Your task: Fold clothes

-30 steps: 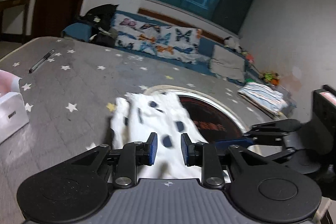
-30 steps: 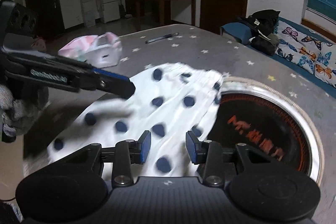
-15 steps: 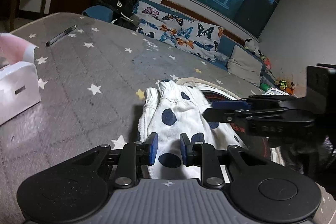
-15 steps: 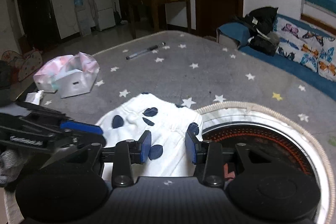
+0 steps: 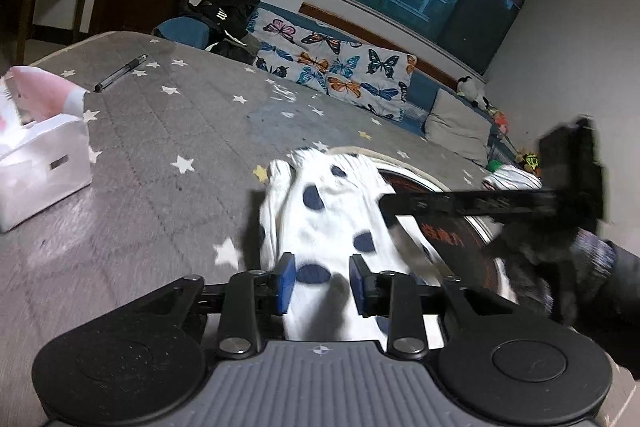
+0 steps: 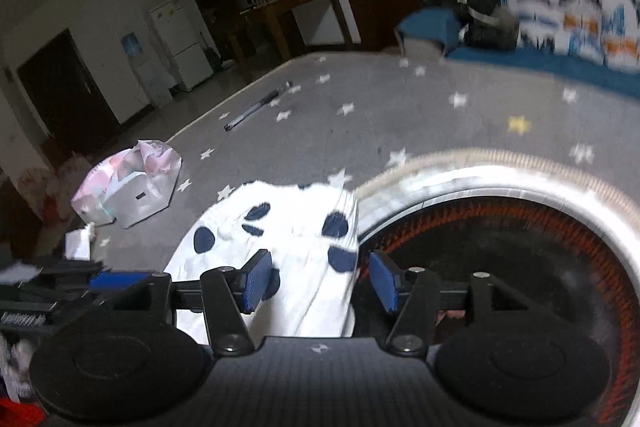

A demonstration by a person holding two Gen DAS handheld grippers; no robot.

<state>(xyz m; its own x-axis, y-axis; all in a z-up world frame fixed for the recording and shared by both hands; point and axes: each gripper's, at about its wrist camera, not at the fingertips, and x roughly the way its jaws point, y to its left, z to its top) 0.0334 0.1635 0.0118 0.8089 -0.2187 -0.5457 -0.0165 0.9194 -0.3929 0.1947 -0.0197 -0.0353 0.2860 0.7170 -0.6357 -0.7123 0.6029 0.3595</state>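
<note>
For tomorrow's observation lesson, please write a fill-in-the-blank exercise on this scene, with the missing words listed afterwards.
1. The white garment has dark blue ____.
2. The grey tablecloth is printed with ____.
3. The right gripper has its jaws ____.
4. The sofa cover shows colourful ____.

Missing words: dots; stars; open; butterflies

We held the left gripper (image 5: 322, 281) low with jaws parted; our right gripper (image 6: 316, 281) was spread wider, its fingers (image 5: 460, 205) crossing sideways ahead.
</note>
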